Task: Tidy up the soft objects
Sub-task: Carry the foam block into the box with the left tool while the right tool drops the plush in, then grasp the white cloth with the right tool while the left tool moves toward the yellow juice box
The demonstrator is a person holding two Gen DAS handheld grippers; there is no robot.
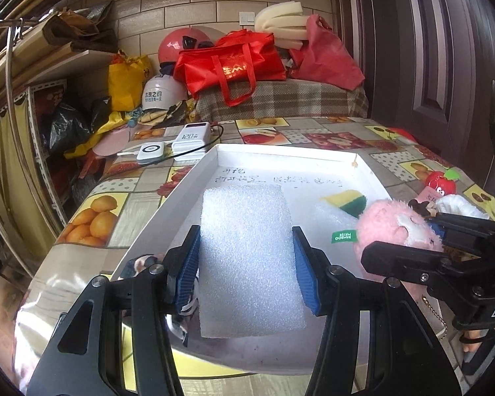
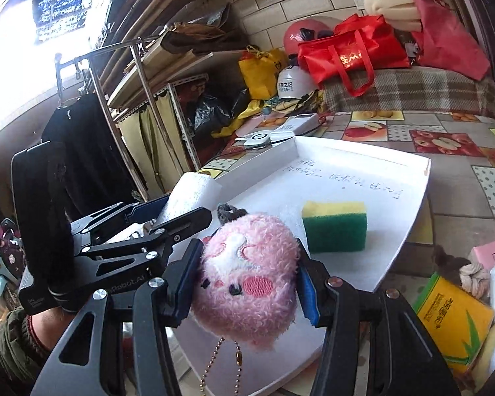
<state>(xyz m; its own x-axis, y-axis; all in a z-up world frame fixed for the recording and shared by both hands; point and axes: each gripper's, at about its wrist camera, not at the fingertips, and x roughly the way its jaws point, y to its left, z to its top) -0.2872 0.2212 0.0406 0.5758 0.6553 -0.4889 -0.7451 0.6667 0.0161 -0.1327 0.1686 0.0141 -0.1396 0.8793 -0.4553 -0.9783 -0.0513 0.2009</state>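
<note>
White foam block (image 1: 247,257) is clamped in the left gripper (image 1: 246,265) and the pink plush toy (image 2: 247,283) in the right gripper (image 2: 247,283), both near the white tray (image 2: 412,204) where only a yellow-green sponge (image 2: 335,226) lies, so probably most sorting remains.

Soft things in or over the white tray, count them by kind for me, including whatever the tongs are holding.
White foam block, held in the left tongs: 1
Pink plush keychain toy, held in the right tongs: 1
Yellow-and-green scrub sponge, lying in the white tray: 1
Total: 3
</note>
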